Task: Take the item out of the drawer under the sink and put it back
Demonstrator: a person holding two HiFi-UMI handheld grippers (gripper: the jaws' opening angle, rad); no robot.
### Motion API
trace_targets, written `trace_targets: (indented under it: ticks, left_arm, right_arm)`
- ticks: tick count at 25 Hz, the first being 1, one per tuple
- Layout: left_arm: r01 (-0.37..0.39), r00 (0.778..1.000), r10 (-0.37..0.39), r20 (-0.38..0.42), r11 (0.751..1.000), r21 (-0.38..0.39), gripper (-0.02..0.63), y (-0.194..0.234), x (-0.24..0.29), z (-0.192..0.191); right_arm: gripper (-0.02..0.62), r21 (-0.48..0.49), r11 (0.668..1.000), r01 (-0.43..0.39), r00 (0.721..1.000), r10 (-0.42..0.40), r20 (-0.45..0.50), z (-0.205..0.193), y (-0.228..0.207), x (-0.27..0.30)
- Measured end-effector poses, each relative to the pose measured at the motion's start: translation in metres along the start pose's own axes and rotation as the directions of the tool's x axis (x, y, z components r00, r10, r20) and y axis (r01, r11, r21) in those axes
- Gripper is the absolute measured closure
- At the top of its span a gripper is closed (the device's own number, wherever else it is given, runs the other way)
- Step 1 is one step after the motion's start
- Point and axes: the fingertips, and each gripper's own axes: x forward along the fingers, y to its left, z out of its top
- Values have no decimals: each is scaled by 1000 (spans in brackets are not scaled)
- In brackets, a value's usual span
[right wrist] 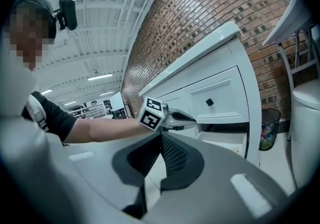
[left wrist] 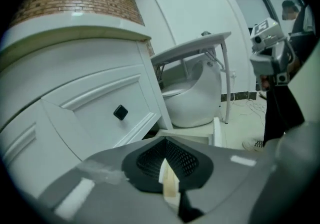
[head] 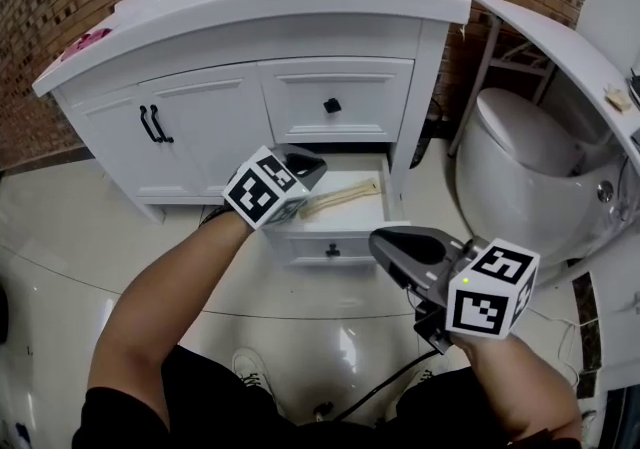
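Left gripper view: left gripper [left wrist: 167, 157] clamped cream flat stick [left wrist: 170, 182] by its end at drawer's [head: 330, 235] left edge; likely light, stiff. Right gripper [right wrist: 160, 140] closed, empty.

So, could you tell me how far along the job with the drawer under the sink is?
Done: the lower drawer stands open and the left gripper is shut on the cream item. In hand: the item slants from its jaws over the drawer; whether it has cleared the bottom I cannot tell. Remaining: take it out, then put it back. The right gripper is shut and empty.
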Motion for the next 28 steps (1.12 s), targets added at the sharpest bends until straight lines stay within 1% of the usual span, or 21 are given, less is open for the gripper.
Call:
trace_targets:
  ticks: [3, 6, 8, 12, 15, 18, 21, 23, 25, 27, 28]
  left_arm:
    - [28, 996, -28, 86, 1000, 5, 600, -27, -31, 19]
    - [71, 985, -71, 157, 997, 5, 600, -59, -57, 35]
    - [94, 977, -88, 192, 995, -22, 600, -75, -75, 41]
    - [137, 962, -106, 252, 985, -108, 600, -97, -107, 49]
    - [150, 947, -101, 305, 979, -141, 600, -111, -130, 57]
    - [129, 934, -65, 352, 978, -163, 600, -119, -152, 65]
    - [120, 907, -37, 420, 978, -173, 600, -126, -169, 72]
    - [123, 898, -27, 439, 973, -193, 600, -131, -170, 67]
    - [150, 906, -41, 420, 962, -230, 600, -136, -163, 50]
    - [212, 915, -93, 393, 939, -272, 600, -147, -155, 34]
    - [246, 913, -124, 390, 927, -282, 600, -154, -153, 31]
  right_arm:
    - [592, -5, 1000, 4, 1000, -4, 0, 0, 0, 3]
    - [592, -6, 1000, 11, 1000, -11, 2, 0, 1, 1]
    - [592, -14, 1000, 13, 1000, -13, 3, 1, 4, 1]
    - [592, -27, 1000, 7, 1000, -7, 0, -1, 11, 1]
    - [592, -37, 999, 3, 1000, -3, 2, -2, 16, -2]
    - [592, -39, 999, -6, 1000, 6, 3, -3, 21, -4]
    - [592, -36, 999, -17, 1000, 18, 2, -4, 28, -9]
    - [592, -38, 999, -19, 1000, 19, -10, -8, 32, -13]
    - [592, -57, 998, -13, 999, 11, -35, -17, 35, -14]
    - [592, -77, 997, -17, 997, 11, -71, -28, 39, -11]
    - [592, -80, 997, -21, 996, 14, -86, -33, 41, -10]
